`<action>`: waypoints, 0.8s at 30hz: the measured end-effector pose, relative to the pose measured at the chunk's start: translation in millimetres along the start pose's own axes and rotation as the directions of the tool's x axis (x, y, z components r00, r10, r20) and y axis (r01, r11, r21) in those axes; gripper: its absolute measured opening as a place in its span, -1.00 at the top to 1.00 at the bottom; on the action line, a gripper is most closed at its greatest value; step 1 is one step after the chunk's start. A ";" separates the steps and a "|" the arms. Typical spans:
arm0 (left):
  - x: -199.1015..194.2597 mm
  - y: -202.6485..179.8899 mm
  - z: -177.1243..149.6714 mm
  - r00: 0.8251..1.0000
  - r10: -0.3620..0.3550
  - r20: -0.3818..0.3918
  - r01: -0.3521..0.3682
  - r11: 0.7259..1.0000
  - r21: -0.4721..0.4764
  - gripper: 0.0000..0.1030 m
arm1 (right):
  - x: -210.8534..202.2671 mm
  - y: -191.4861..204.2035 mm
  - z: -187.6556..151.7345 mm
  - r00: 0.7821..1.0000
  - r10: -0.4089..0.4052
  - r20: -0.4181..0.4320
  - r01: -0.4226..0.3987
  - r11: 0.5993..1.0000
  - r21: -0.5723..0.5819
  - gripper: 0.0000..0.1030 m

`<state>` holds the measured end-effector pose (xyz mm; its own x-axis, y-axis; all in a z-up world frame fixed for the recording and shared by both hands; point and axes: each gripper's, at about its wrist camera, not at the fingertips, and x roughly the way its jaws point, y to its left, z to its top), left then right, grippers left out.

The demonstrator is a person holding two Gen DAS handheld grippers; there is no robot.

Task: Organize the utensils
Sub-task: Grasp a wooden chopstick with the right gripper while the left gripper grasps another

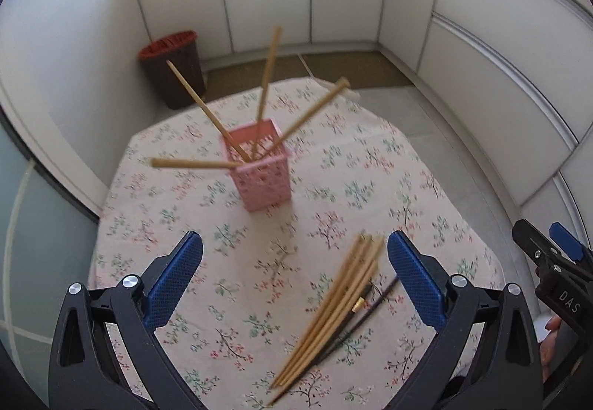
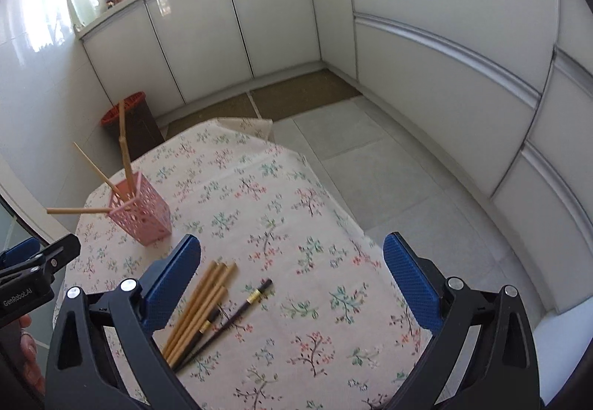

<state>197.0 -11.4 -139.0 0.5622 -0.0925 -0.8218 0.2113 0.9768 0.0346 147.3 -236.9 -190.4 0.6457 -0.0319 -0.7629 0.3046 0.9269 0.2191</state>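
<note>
Pink perforated plastic holder [image 1: 259, 169] stands on my floral tablecloth [image 1: 370, 169], four bamboo chopsticks [image 1: 196, 102] fanning from it. Loose bamboo chopsticks [image 2: 200, 310] and two dark ones [image 2: 237, 313] lie nearer. My left gripper [image 1: 294, 275] and right gripper [image 2: 292, 276] both hang spread wide, holding nothing.

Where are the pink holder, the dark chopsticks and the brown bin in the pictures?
pink holder [image 1: 259, 184]: left wrist view, on its front perforated wall.
dark chopsticks [image 2: 242, 310]: right wrist view, on the shaft just below the gold band.
brown bin [image 1: 178, 76]: left wrist view, on its dark side wall.
</note>
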 end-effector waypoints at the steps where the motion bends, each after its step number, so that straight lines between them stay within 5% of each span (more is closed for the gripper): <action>1: 16.1 -4.6 -1.6 0.998 -0.017 -0.055 0.018 1.000 0.013 -0.86 | 9.0 -5.2 -2.2 0.998 0.016 -0.053 -0.015 1.000 0.019 -0.87; 8: 101.7 -28.8 -18.6 0.947 -0.047 -0.319 0.055 0.998 0.017 -0.78 | 46.7 -29.6 -13.7 0.958 0.125 -0.260 -0.088 0.985 0.149 -0.87; 11: 120.7 -32.6 -14.3 0.938 -0.058 -0.342 0.058 0.998 -0.009 -0.56 | 58.7 -40.0 -16.9 0.934 0.166 -0.316 -0.099 0.971 0.215 -0.87; 15: 145.3 -28.0 -8.7 0.922 -0.101 -0.374 0.073 0.993 -0.088 0.00 | 69.9 -47.8 -21.9 0.914 0.193 -0.356 -0.097 0.958 0.270 -0.87; 24: 173.9 -27.6 -7.8 0.905 -0.107 -0.411 0.071 0.992 -0.102 0.36 | 73.6 -45.4 -18.3 0.906 0.203 -0.372 -0.112 0.962 0.251 -0.87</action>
<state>282.7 -52.9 -287.3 0.1575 -0.1091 -0.9815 0.1686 0.9823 -0.0821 168.1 -274.5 -267.6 0.3866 0.2979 -0.8728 0.3961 0.8011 0.4488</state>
